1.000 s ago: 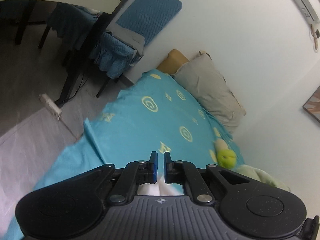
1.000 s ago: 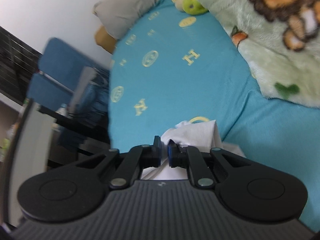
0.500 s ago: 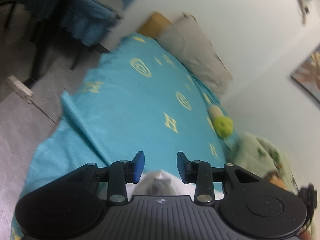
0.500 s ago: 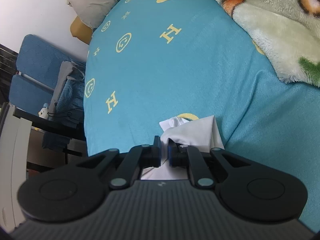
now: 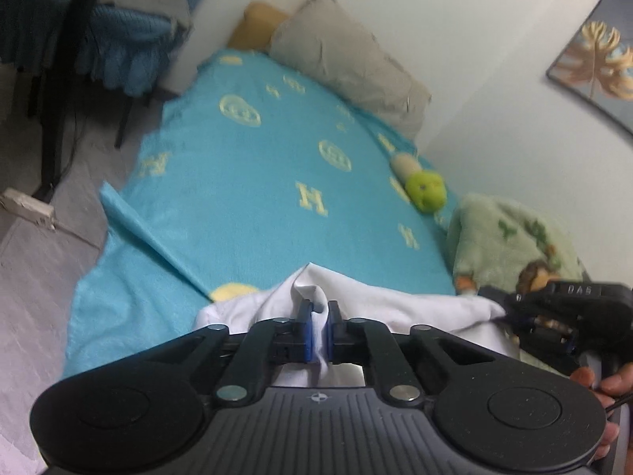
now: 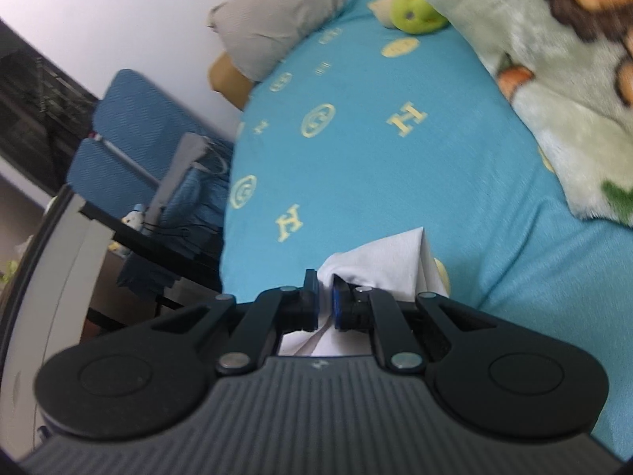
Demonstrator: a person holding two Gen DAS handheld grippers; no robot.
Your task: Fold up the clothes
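A white garment (image 5: 376, 301) lies crumpled on the near part of a turquoise bed sheet (image 5: 245, 198). My left gripper (image 5: 319, 308) has its jaws closing on a bunched fold of it, and the blue pads press the cloth. In the left wrist view my right gripper (image 5: 504, 314) pinches the garment's right end, with a hand (image 5: 593, 380) behind it. The right wrist view shows my right gripper (image 6: 326, 283) shut on a white fold of the garment (image 6: 395, 261), which rises in a peak beyond the fingertips.
A grey pillow (image 5: 348, 63) and a green plush toy (image 5: 425, 190) lie at the far end of the bed. A green fleece blanket (image 5: 514, 237) with a lion print covers the right side. A chair draped in blue cloth (image 5: 118, 47) and a power strip (image 5: 27, 206) are on the floor at left.
My left gripper opened, dropped towards the bed and shut on a fold of the white garment. The right gripper kept its grip on the cloth and swung only a little.
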